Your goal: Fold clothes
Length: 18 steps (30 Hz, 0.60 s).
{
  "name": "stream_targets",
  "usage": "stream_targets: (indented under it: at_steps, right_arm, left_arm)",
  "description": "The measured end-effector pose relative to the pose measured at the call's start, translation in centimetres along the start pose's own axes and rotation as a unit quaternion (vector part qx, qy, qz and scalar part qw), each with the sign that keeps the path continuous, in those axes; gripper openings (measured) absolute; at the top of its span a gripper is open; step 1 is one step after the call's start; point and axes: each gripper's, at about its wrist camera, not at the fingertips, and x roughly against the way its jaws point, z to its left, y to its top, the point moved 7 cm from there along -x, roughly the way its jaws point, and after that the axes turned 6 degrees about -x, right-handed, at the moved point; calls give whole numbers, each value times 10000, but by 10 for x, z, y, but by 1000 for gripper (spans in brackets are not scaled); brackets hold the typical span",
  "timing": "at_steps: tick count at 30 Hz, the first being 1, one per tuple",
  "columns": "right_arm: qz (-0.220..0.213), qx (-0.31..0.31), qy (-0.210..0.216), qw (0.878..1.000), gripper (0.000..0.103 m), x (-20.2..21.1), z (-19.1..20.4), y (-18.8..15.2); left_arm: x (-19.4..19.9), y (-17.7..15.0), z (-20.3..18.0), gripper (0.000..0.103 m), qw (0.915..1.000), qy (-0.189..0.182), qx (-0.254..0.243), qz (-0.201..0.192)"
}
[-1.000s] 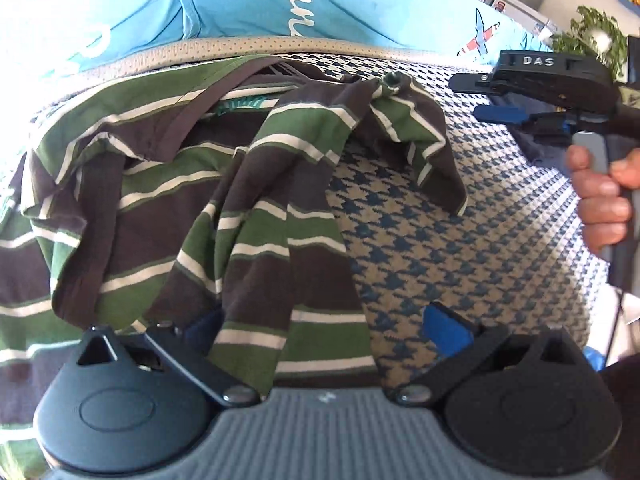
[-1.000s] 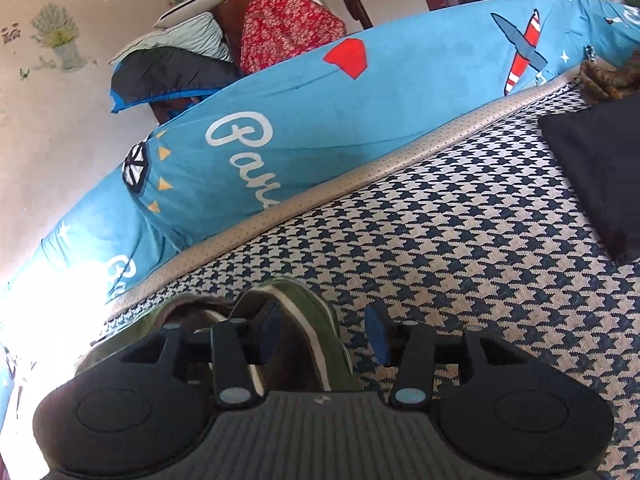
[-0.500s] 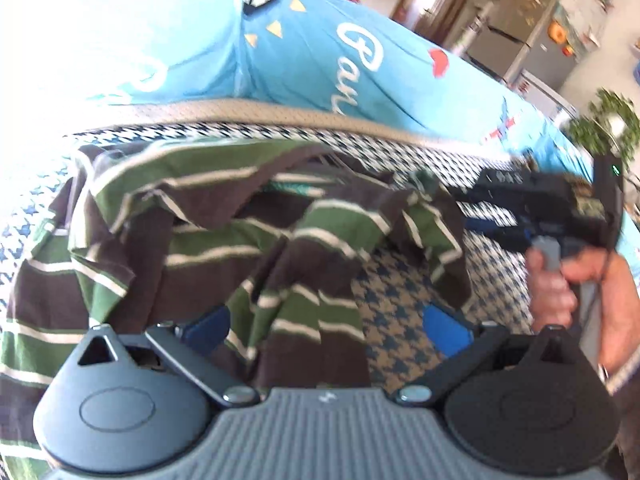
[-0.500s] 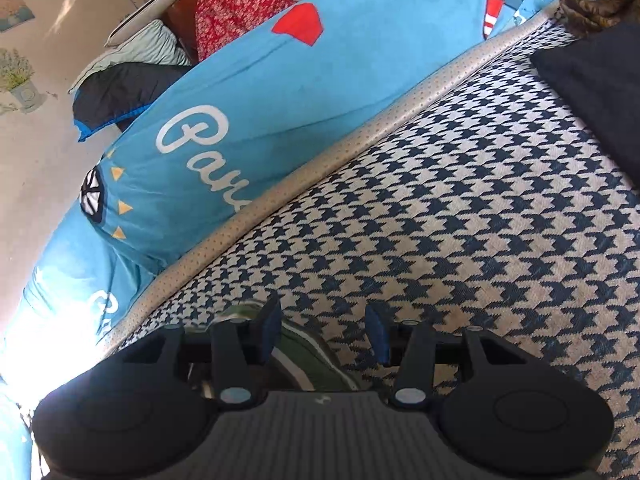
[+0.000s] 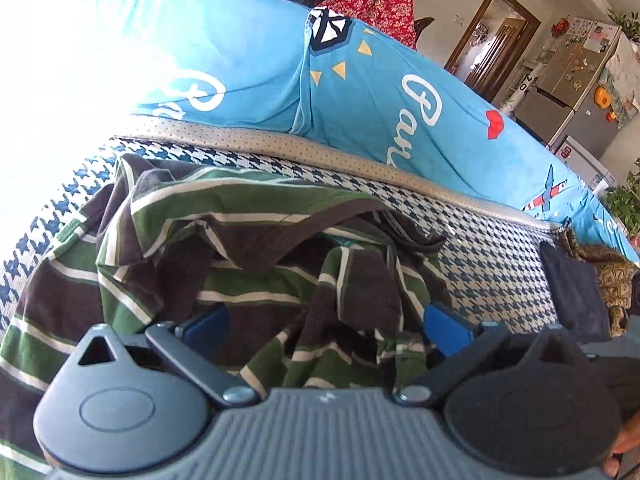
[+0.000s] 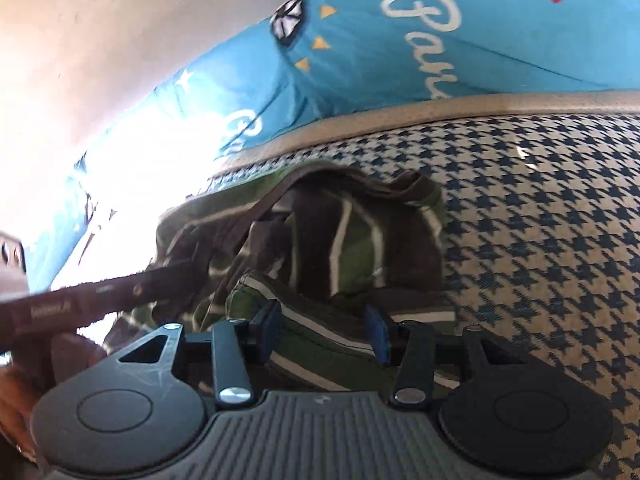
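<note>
Striped shirt (image 5: 248, 248), green and dark brown with thin white bands, is lying crumpled in a loose heap on a blue-and-cream houndstooth mattress (image 5: 492, 280), close to the mattress's beige dotted edge band (image 5: 360, 156). Sleeves and hems are lying bunched over one another, and nothing is lying flat.

Left gripper (image 5: 324, 320) is hovering low over the near side of the heap, its jaws standing wide apart with blue pads (image 5: 448, 330) on either side of a bunched fold; the fabric is sitting between them without being pinched.

Right gripper (image 6: 322, 328) is reaching over the other side of the same shirt (image 6: 340, 236), its jaws also apart, straddling a green striped fold that is lying loosely between the blue pads (image 6: 376, 332). In the right wrist view the left gripper's dark finger bar (image 6: 120, 292) is crossing in from the left edge toward the garment.

Background items: a turquoise quilt (image 5: 380, 92) with white script, yellow triangles and a red heart is running along the far side of the mattress; a folded black garment (image 5: 572, 292) is resting near the mattress's right end, just beside a brown patterned cloth (image 5: 612, 280); a silver refrigerator (image 5: 572, 92) is standing in the room beyond.
</note>
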Motion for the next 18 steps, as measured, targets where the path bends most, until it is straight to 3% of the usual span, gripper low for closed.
stream_targets:
  at_steps: [4,6,9,13,18]
  right_arm:
    - [111,516,-10,9986,46,-4,15,-7]
    - [-73,439,-34,9990,46,2,12,1]
    - [-446,239,-342,9981,46,12,-1,16]
    - [-699,-118,-1064,9918,47,4,-28,28]
    - [-826,-259,-1476,9853,47,-17,-50,32]
  left_arm:
    - [-16,-11,5,103,9989,343,-128,301]
    - [-22,-15,10,103,9983,343,10,461]
    - [-22,-18,11,103,9978,409,-79,516]
    - [-22,-20,9,103,9972,460,-225,541]
    - [-21,-21,9,103,9972,439,-246,556]
